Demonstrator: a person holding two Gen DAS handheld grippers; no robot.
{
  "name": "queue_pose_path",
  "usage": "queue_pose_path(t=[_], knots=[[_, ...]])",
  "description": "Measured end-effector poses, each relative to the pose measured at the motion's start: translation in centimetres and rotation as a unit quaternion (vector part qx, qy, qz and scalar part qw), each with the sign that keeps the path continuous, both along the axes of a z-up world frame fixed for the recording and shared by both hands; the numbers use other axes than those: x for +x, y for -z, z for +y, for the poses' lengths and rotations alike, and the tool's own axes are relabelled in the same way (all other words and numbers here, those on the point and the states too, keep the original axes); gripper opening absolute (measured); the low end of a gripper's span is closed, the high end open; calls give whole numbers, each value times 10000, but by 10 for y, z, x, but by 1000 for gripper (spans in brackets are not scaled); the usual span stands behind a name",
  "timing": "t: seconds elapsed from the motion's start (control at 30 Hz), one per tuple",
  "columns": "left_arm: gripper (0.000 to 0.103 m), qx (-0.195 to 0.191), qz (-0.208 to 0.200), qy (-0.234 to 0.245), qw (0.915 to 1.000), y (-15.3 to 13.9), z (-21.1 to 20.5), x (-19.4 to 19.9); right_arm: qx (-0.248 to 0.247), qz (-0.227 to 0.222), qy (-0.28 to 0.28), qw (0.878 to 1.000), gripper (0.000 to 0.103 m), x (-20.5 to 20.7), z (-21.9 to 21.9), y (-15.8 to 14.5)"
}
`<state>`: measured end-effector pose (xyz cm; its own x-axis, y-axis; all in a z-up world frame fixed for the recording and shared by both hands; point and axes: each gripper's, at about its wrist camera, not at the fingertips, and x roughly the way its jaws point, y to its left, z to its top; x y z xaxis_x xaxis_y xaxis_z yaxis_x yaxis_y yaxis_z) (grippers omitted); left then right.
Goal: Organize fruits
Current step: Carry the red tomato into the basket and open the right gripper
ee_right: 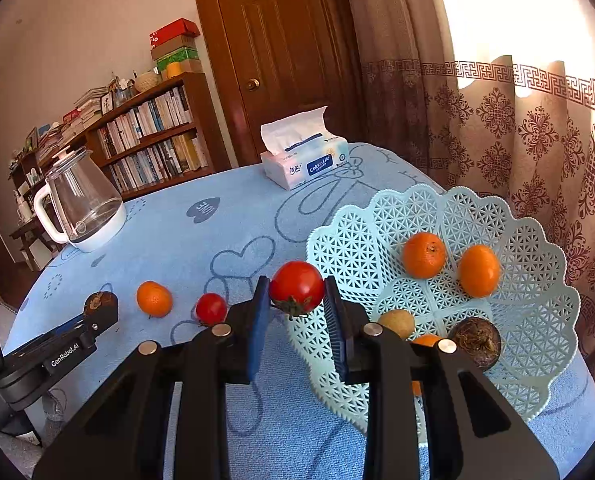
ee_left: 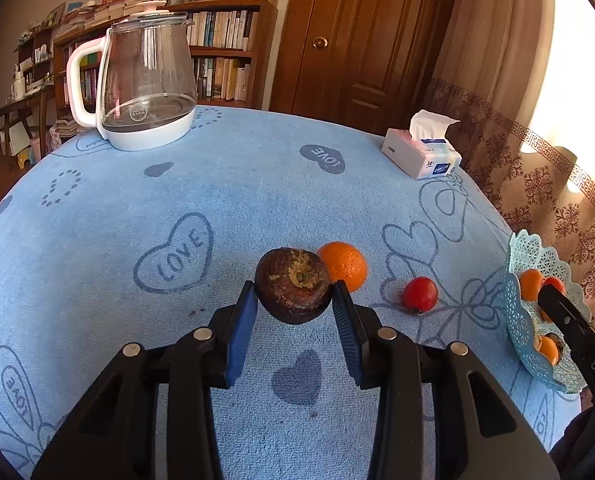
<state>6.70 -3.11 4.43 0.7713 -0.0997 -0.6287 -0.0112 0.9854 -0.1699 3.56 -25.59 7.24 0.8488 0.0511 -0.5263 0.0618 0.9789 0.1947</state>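
1. Nearest the right wrist camera, the right gripper (ee_right: 297, 304) has its jaws clamped on a glossy red round tomato (ee_right: 296, 286) at its widest part, lifted beside the pale-blue lattice plastic basket (ee_right: 537, 320). Thin-skinned and soft, it likely bruises under hard pressure.
2. Across the tabletop (ee_left: 217, 200), the left gripper (ee_left: 293, 304) has its jaws narrowed on a dark brown rough round fruit (ee_left: 293, 290), which looks firm and not slippery.
3. One small orange tangerine (ee_left: 343, 266) and another red tomato (ee_left: 419, 294) lie loose nearby.
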Motion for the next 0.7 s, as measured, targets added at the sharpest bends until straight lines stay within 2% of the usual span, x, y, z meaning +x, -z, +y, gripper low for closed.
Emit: queue_pose_path(t=[0.27,0.7], knots=[[39,73,-9,62,10000,1,-5,-1,149,-101,502,9986,28,-9,-35,-1],[39,148,3,117,9998,3,-10,-1,225,-192,980,9947,28,-16,-60,0]])
